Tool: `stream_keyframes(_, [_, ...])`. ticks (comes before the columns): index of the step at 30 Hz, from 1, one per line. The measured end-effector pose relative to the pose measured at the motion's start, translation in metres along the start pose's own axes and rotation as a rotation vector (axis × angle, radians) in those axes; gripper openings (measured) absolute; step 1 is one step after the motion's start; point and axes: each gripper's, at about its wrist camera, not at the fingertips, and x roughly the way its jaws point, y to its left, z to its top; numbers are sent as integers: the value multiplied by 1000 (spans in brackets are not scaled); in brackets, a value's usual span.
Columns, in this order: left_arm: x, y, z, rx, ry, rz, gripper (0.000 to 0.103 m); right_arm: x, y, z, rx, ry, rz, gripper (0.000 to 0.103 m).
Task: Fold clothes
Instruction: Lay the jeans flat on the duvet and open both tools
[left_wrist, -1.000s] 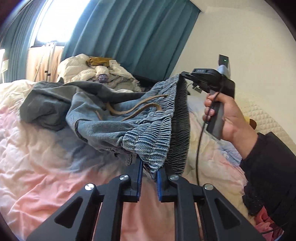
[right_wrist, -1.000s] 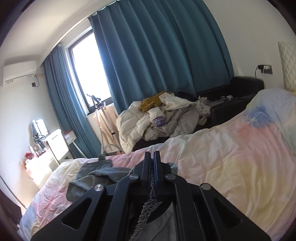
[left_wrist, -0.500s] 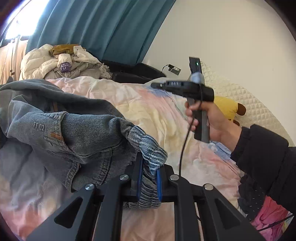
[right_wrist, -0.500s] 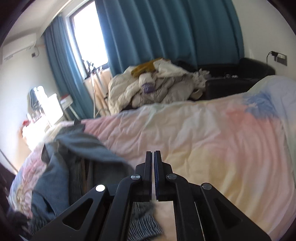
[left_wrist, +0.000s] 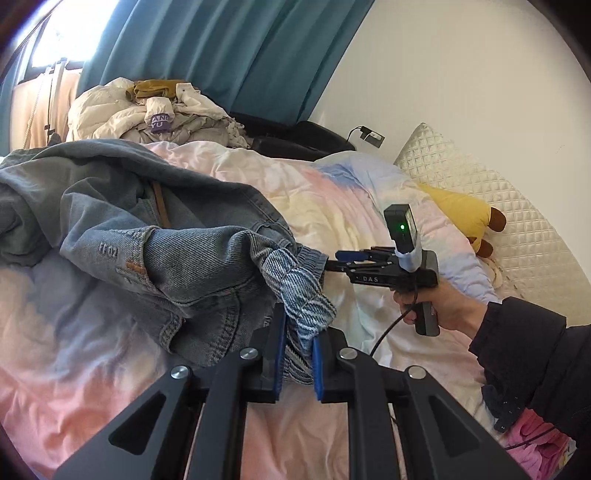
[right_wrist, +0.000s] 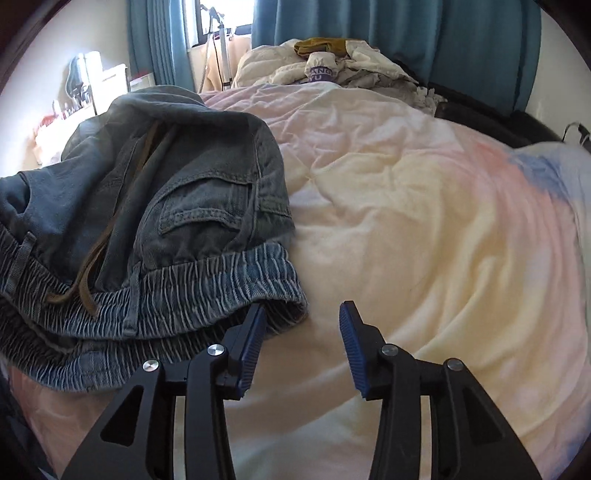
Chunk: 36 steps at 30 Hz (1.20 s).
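Pastel duvet (right_wrist: 424, 229) is covering the bed, with teal curtains (left_wrist: 236, 51) hanging behind and a heap of pale laundry (left_wrist: 147, 114) sitting at the far edge. Denim jeans (left_wrist: 155, 236) are lying bunched on the duvet, elastic waistband nearest the cameras. Left gripper (left_wrist: 297, 363) is pinching a fold of that waistband between its blue pads. Right gripper (right_wrist: 301, 343) is opening, nothing lying between its jaws; its left pad seems to be grazing the waistband edge, though contact is hard to judge. Yellow plush toy (left_wrist: 465, 218) is resting by the quilted headboard (left_wrist: 509, 229).
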Motion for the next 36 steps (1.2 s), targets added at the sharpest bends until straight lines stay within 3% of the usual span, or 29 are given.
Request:
stream_keyframes(3, [-7, 4, -11, -18, 12, 30, 12, 11, 10, 11, -29, -7, -46, 37])
stream_keyframes(4, [-9, 5, -14, -25, 16, 35, 12, 17, 11, 14, -24, 19, -55, 16])
stream_keyframes(5, [-10, 6, -17, -32, 20, 40, 12, 18, 12, 18, -16, 31, -55, 10])
stream_keyframes(7, [-12, 5, -22, -32, 24, 44, 12, 11, 14, 25, -9, 9, -59, 8])
stream_keyframes(10, [-7, -6, -16, -22, 20, 24, 12, -26, 10, 48, 14, -115, -103, 7])
stream_keyframes(15, [10, -29, 13, 16, -38, -54, 12, -56, -1, 104, -28, -233, -266, 6])
stream_keyframes(21, [81, -45, 48, 62, -57, -135, 13, -26, -59, 150, -23, -206, -403, 7])
stream_keyframes(28, [178, -19, 40, 2, 18, -182, 13, 67, -106, 114, 29, -107, -395, 7])
stream_keyframes(31, [189, -23, 34, 67, 21, -167, 13, 84, -117, 95, 79, -124, -368, 8])
stream_keyframes(36, [183, -33, 34, 168, 29, -107, 18, 76, -120, 92, 112, -151, -335, 13])
